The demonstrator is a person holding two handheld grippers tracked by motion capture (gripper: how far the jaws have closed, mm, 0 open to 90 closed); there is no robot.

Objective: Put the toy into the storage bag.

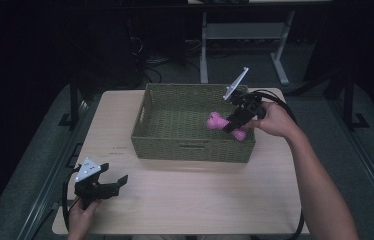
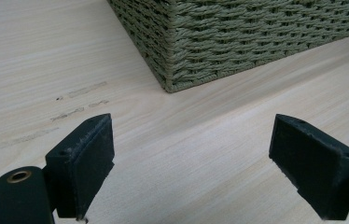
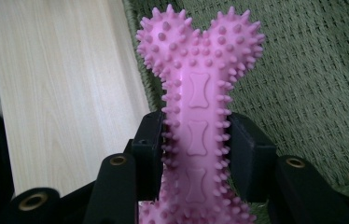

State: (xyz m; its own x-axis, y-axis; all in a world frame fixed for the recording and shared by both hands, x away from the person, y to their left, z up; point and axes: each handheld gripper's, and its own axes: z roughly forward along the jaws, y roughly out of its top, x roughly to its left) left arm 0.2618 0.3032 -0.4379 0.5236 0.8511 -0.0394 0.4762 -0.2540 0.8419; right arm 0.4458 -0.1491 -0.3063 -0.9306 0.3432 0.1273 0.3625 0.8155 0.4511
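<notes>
The right gripper (image 1: 238,121) has its jaws clenched on the shaft of a pink spiky bone toy (image 1: 225,126), held over the right front corner of the woven basket (image 1: 175,145), long axis slanting from that corner toward the basket's middle. The left gripper (image 1: 106,183), jaws released, hovers near the bench's (image 1: 185,195) front left corner.

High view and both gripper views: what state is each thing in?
Pink bone toy: gripped at its shaft, held over the basket's front right corner.
Right tongs: shut on the toy.
Left tongs: open, nothing between them, above the table.
Basket: upright on the table.

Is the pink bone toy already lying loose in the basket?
No, the right gripper holds the pink bone toy clamped between its jaws, above the basket.
</notes>
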